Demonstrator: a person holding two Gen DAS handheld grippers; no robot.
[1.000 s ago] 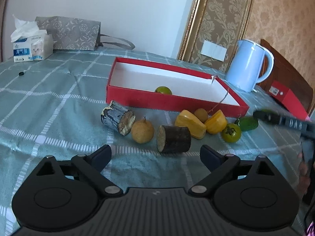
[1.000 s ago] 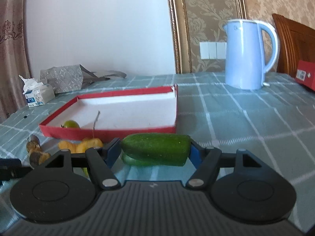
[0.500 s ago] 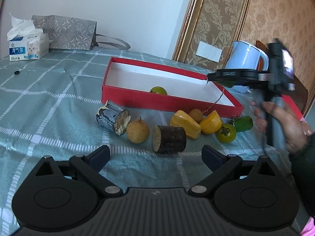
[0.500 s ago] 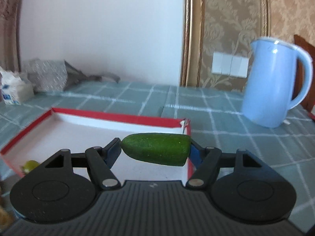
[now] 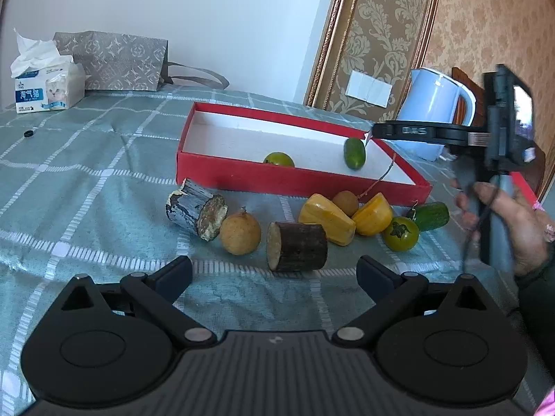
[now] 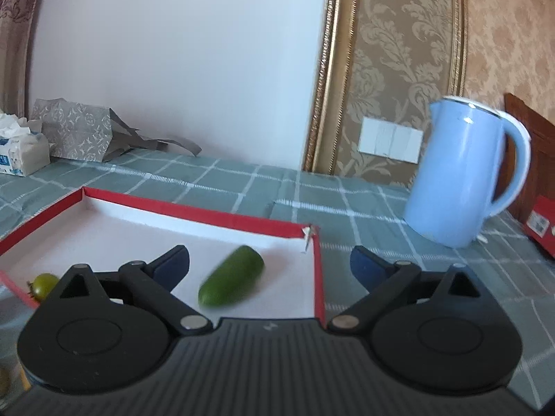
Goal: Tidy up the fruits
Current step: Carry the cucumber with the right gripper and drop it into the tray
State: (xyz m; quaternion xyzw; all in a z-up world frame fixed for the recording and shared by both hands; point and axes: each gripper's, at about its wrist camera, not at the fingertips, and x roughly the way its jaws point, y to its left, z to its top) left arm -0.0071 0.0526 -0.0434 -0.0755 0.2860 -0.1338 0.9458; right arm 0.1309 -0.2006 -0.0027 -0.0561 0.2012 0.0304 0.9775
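Observation:
My right gripper (image 6: 269, 260) hangs over the right corner of the red box (image 6: 194, 208). Its jaws are opening and the pads touch nothing. A green cucumber piece (image 6: 230, 282), blurred, is loose below them on the box's white floor; it also shows as a cucumber piece (image 5: 353, 152) beside a green tomato (image 5: 278, 159). In front of the red box (image 5: 242, 176) lie a bark-covered stub (image 5: 196, 208), a tan round fruit (image 5: 240, 230), a dark stub (image 5: 298, 246), two yellow pieces (image 5: 326, 218), a small brown fruit (image 5: 345, 201), a green tomato (image 5: 400, 234) and another cucumber piece (image 5: 430, 215). My left gripper (image 5: 274, 275) stands open, just short of the dark stub.
A blue kettle (image 6: 461, 173) stands right of the box, with a small red carton (image 6: 541, 225) beyond it. A tissue box (image 5: 45, 86) and a grey paper bag (image 5: 111, 60) sit at the back left. A person's hand (image 5: 513, 215) holds the right gripper's handle.
The right gripper carried the cucumber piece up over the red box and let it go; the piece now sits inside the box. The left gripper has stayed where it was.

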